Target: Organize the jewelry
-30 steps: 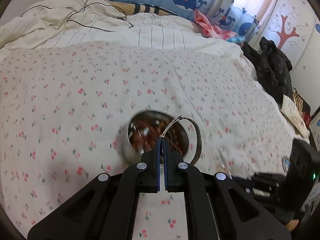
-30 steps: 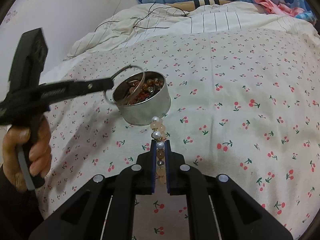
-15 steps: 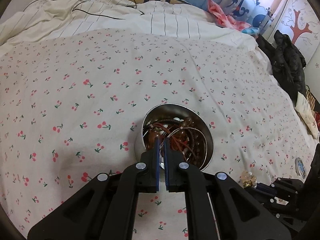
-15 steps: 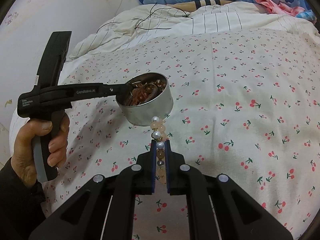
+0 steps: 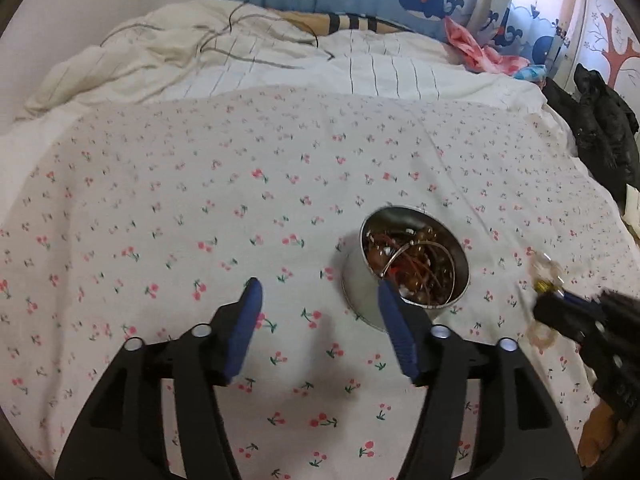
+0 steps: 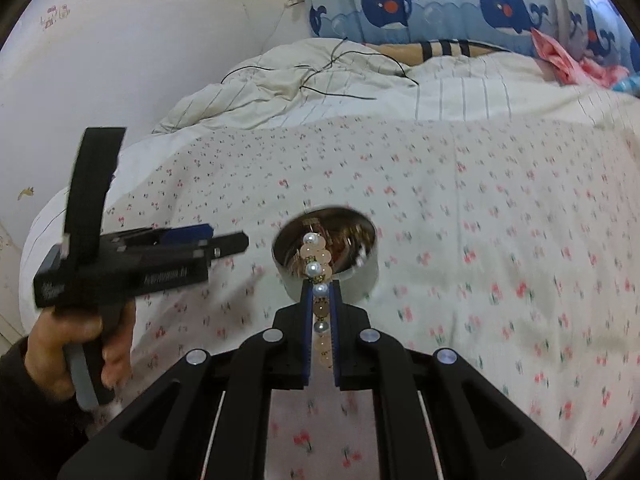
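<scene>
Two claws, left claw (image 5: 316,292) spread wide beside tin (image 5: 414,268), right claw (image 6: 321,292) pinching bead bracelet (image 6: 316,266)

Round metal tin (image 5: 404,268) upright on cherry-print bedspread, open top, just ahead of left gripper's (image 5: 318,296) right finger, outside its wide-spread jaws. Tin holds tangle of reddish-brown beads and thin silver bangle (image 5: 416,258) leaning inside. Pearl-and-peach bead bracelet (image 6: 318,276) clamped between right gripper's (image 6: 320,296) fingers, free end sticking forward over near rim of tin (image 6: 332,276).
</scene>
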